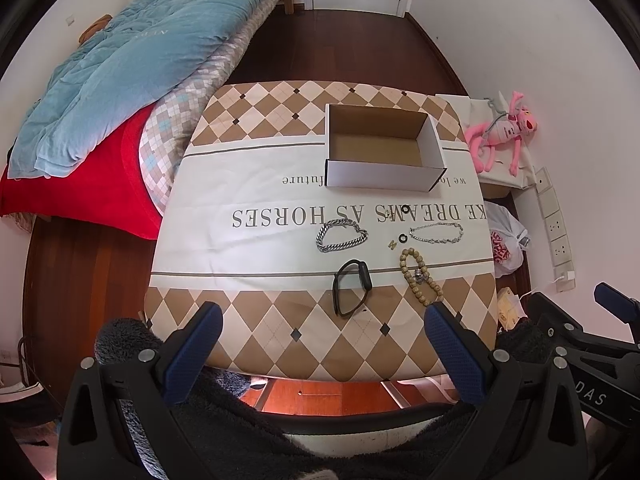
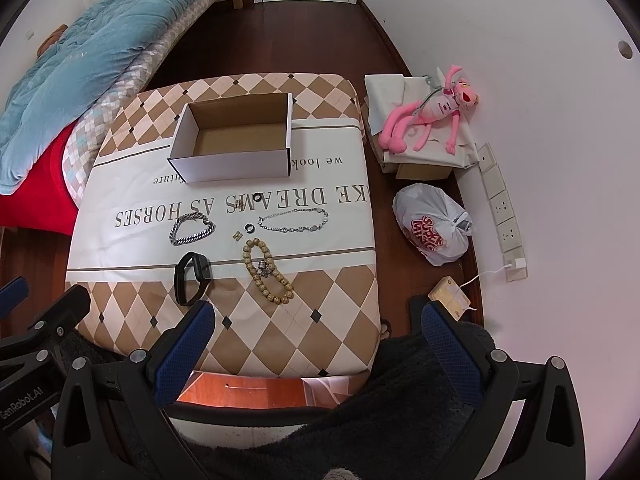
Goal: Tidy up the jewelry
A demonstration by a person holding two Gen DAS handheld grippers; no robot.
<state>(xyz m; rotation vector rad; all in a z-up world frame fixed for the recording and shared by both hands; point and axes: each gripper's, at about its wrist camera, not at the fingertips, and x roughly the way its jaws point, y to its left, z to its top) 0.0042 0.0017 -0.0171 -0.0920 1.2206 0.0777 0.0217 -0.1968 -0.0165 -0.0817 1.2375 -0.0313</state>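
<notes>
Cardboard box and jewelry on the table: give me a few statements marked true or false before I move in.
1. The open white cardboard box holds nothing. True.
2. The left gripper grips the wooden bead bracelet. False: both grippers are open, empty, short of the jewelry.
3. The black smart band lies beside the beads, apart. True.
4. The thick silver chain bracelet is inside the box. False: it lies on the patterned tablecloth.

Left hand-held gripper and right hand-held gripper both gape wide, side by side.
</notes>
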